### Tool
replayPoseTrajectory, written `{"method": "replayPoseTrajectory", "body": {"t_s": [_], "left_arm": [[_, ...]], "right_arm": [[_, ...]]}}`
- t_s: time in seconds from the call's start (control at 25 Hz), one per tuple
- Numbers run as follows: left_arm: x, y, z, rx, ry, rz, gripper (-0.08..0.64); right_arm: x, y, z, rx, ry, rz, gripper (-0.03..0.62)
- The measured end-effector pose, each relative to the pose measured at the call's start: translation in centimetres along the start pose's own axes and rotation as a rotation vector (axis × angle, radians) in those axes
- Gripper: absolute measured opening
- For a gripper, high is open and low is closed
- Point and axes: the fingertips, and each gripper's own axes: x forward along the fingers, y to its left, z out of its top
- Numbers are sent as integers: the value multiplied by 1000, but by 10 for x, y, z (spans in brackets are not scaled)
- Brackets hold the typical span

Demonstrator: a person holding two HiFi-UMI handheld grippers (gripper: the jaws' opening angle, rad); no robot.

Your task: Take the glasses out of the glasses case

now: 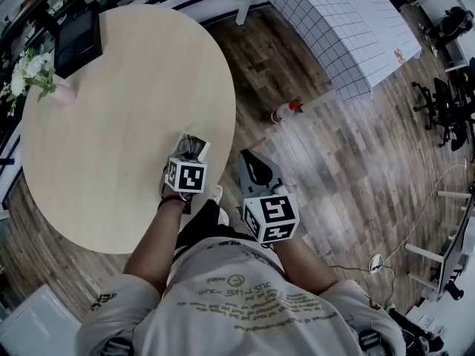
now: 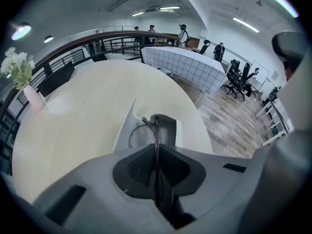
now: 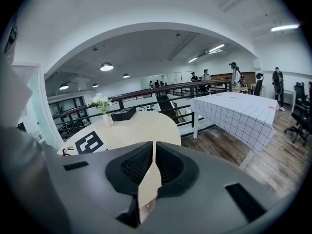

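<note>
glasses pinched at the open case, case itself unheld

head view: the left gripper (image 1: 190,159) sits at lower centre, over the near edge of the round table (image 1: 111,124), nosed up to the open glasses case (image 1: 202,147); the right gripper (image 1: 257,166) hangs just to its right, off the table. left gripper view: the jaws are closed on the thin wire frame of the glasses (image 2: 156,130), whose rim loops over the case's grey inside at frame centre. right gripper view: the jaws are almost together, only a slit, and grip nothing. risk, as i judge it: a lift could drag the light case along or off the edge, and so narrow a pinch on wire could slip or bend the frame.
</note>
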Motion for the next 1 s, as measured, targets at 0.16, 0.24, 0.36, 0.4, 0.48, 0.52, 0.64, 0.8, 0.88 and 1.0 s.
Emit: {"method": "replayPoseTrajectory", "body": {"t_s": [0.16, 0.24, 0.36, 0.4, 0.48, 0.52, 0.64, 0.8, 0.88, 1.0], "left_arm": [[-3, 1, 2, -6, -7, 7, 29], [-8, 0, 4, -18, -23, 6, 29], [-18, -3, 8, -25, -55, 6, 28], [-21, -5, 10, -24, -69, 5, 28], [-30, -7, 13, -18, -101, 5, 28], [-35, -8, 14, -16, -117, 5, 28], [-51, -9, 20, -11, -163, 10, 28], [-76, -16, 27, -4, -234, 18, 28], [-90, -18, 31, -7, -271, 23, 28], [-114, -17, 39, -29, -327, 32, 28]], "right_arm": [[-2, -3, 0, 5, -2, -3, 15], [-3, -2, 0, 6, -6, 0, 17], [-7, -2, 0, 6, -11, 5, 17], [-9, -1, 0, 7, -13, 7, 15], [-13, 1, 2, 9, -21, 12, 16], [-15, 2, 3, 8, -26, 14, 16], [-22, 7, 6, 0, -42, 21, 16], [-34, 14, 3, -1, -56, 32, 15], [-39, 20, 3, -4, -61, 42, 17], [-45, 32, 10, -15, -78, 68, 15]]}}
